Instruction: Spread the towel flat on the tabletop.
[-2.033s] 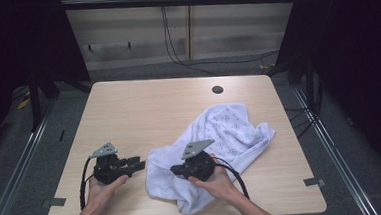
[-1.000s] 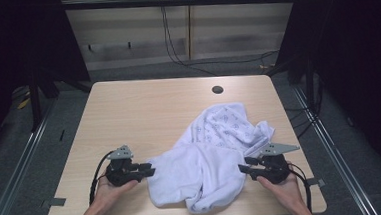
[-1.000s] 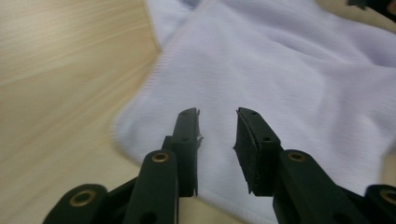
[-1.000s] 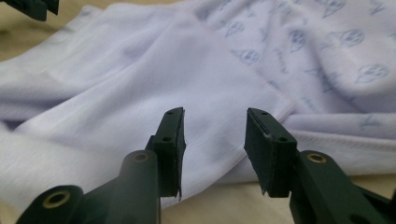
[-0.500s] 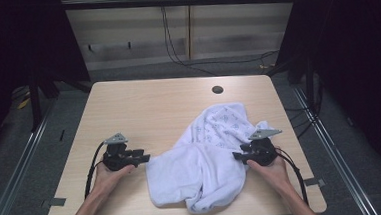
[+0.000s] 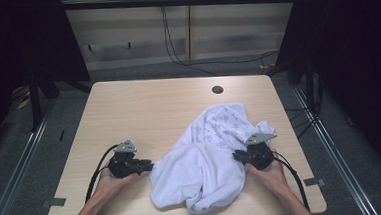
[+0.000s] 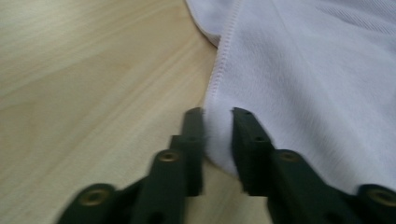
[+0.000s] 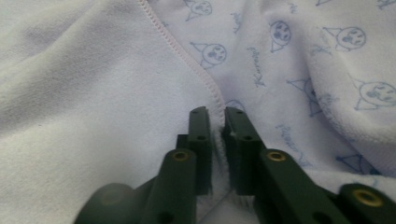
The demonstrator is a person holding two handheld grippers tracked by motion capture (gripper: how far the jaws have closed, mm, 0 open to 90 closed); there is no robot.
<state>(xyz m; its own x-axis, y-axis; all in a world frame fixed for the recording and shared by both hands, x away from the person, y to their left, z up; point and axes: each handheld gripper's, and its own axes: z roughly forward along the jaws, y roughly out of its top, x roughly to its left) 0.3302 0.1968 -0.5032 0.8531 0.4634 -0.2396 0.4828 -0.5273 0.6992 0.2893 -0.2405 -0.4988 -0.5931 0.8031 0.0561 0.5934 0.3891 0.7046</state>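
A white towel lies crumpled on the wooden table, at the front and right of centre; its upper side carries a pale blue print. My left gripper is at the towel's left edge. In the left gripper view the jaws stand close together, with the hemmed edge of the towel between them. My right gripper is at the towel's right side. In the right gripper view its jaws pinch the stitched hem of the towel in a narrow gap.
A small dark round hole sits in the table near its far edge. Bare wood stretches across the back and left of the table. Cables trail from both grippers toward the front edge. Dark frames and floor rails flank the table.
My right gripper left the towel's middle, swung out to the right, and came in to its right edge. My left gripper moved slightly right, up to the towel's left edge.
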